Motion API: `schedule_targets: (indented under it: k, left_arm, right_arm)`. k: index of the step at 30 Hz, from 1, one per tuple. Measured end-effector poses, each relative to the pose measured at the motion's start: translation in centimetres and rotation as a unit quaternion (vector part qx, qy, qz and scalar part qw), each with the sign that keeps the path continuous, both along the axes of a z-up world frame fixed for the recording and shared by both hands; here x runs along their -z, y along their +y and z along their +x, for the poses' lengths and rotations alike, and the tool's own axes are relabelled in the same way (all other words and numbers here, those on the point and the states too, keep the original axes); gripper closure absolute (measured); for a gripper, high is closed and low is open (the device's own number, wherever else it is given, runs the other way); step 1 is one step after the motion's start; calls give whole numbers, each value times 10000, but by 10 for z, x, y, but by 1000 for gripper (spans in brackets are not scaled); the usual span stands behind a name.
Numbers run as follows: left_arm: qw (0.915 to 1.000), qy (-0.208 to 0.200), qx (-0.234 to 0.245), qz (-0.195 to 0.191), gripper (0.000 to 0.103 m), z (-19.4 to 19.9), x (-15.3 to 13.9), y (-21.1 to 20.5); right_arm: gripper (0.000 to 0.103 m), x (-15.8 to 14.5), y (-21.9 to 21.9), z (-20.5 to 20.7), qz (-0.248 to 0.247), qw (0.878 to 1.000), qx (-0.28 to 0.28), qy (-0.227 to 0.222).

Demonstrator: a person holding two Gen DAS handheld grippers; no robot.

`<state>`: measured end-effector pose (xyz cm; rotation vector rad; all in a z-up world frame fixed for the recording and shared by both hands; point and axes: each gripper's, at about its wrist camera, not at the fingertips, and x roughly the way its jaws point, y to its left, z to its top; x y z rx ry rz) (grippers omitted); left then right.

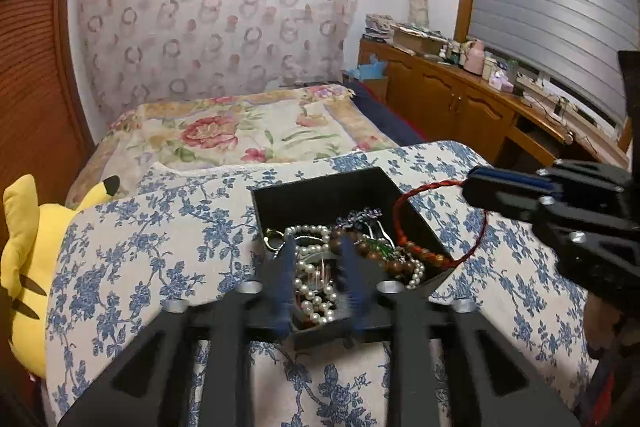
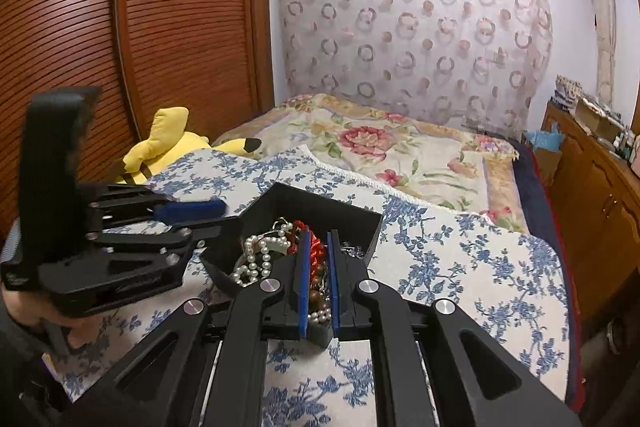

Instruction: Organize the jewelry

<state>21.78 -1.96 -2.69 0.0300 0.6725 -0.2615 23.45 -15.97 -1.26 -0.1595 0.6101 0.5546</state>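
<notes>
Beside box (image 1: 320, 195): plush (image 1: 28, 267); bedspread (image 1: 160, 247).

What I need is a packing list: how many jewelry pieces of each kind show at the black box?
Red braided cord, in the right claw: 1
Brown bead bracelet: 1
Orange-red bead bracelet: 1
Purple flower hairpin: 1
Pearl strand, tangled: at least 1
Total: at least 5
</notes>
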Motion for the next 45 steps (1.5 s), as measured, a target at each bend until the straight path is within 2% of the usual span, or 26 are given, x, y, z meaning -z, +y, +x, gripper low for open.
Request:
schedule_targets:
  k: [1, 3, 9, 11, 12, 13, 14, 15, 20, 23, 26, 30, 37, 45]
  left_arm:
    - [10000, -51, -22, -20, 62, -1, -1, 1]
    - [9999, -82, -72, -32, 60, -3, -1, 4]
    - [9993, -209, -295, -31, 26, -13, -4, 16]
    - [9988, -277, -398, -33, 16, -19, -6, 20]
    - [9987, -300, -404, -58, 15, -22, -7, 22]
    - [9986, -337, -402, -85, 12, -26, -8, 24]
    - [9984, -377, -425, -75, 9, -30, -10, 25]
    - [9981, -417, -443, -60, 8, -33, -11, 25]
    - [9964, -647, -552, 71, 8, -52, -21, 26]
    - [9951, -751, -634, 101, 8, -66, -26, 26]
    - [9940, -807, -720, 168, 8, -78, -28, 26]
    - [9921, -858, -878, 268, 8, -96, -29, 27]
    - [9904, -772, -1141, 102, 8, -127, -25, 36]
    - [9899, -734, -1198, 187, 8, -148, -17, 38]
  right_arm:
    - [94, 4, 2, 4, -15, 10000, 3, 51]
    - [94, 9, 4, 9, -28, 9999, 9, 107]
    - [91, 21, 8, 19, 15, 9997, 43, 231]
    - [77, 22, 9, 19, 13, 9997, 42, 244]
    - [62, 23, 8, 18, 16, 9997, 50, 234]
    - [53, 23, 7, 18, 15, 9997, 79, 215]
    - [50, 23, 6, 17, 33, 9998, 113, 186]
    - [49, 23, 4, 16, 58, 9997, 139, 180]
    - [20, 17, -7, 1, 105, 9991, 412, -54]
    - [9, 12, -13, -12, 187, 9981, 564, -186]
    - [2, 5, -20, -30, 291, 9967, 687, -333]
    - [3, -1, -28, -58, 396, 9948, 836, -432]
    - [3, 0, -48, -111, 599, 9900, 1150, -555]
    - [3, 9, -65, -136, 685, 9862, 1412, -530]
